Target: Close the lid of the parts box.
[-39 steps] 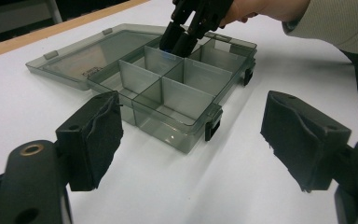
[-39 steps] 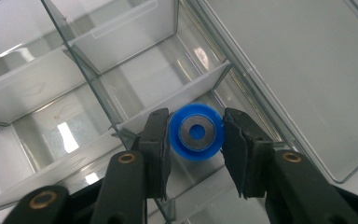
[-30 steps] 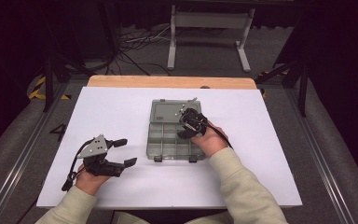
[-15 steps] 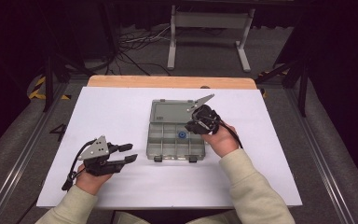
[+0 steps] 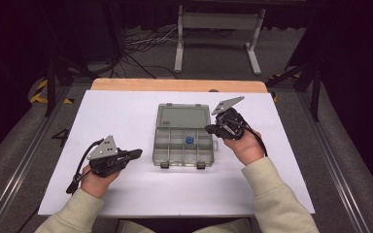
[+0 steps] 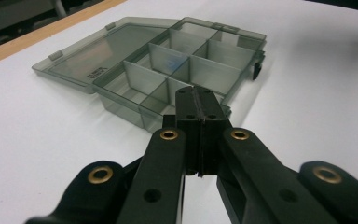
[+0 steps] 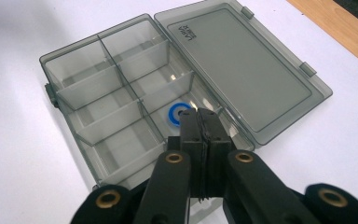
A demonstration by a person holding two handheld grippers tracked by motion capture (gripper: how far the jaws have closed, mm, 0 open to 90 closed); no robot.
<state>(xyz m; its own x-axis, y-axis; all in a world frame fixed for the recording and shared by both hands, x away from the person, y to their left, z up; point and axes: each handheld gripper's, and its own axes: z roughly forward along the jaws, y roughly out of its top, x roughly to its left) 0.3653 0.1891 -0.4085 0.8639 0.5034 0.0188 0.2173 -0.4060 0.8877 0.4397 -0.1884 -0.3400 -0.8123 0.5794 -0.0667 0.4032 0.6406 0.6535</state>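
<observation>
You are holding the right gripper (image 5: 212,129) with jaws together, empty, just right of the open box (image 5: 183,135); the left gripper (image 5: 135,154), also closed, sits left of it. The blue ring (image 7: 178,113) inside looks light and slippery; pinch its rim.

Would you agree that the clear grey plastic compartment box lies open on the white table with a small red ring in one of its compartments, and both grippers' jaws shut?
Not quite: the ring is blue, not red, as the right gripper view shows. The rest holds: the clear grey plastic compartment box lies open on the white table, and the left gripper and the right gripper both have their jaws shut.
</observation>
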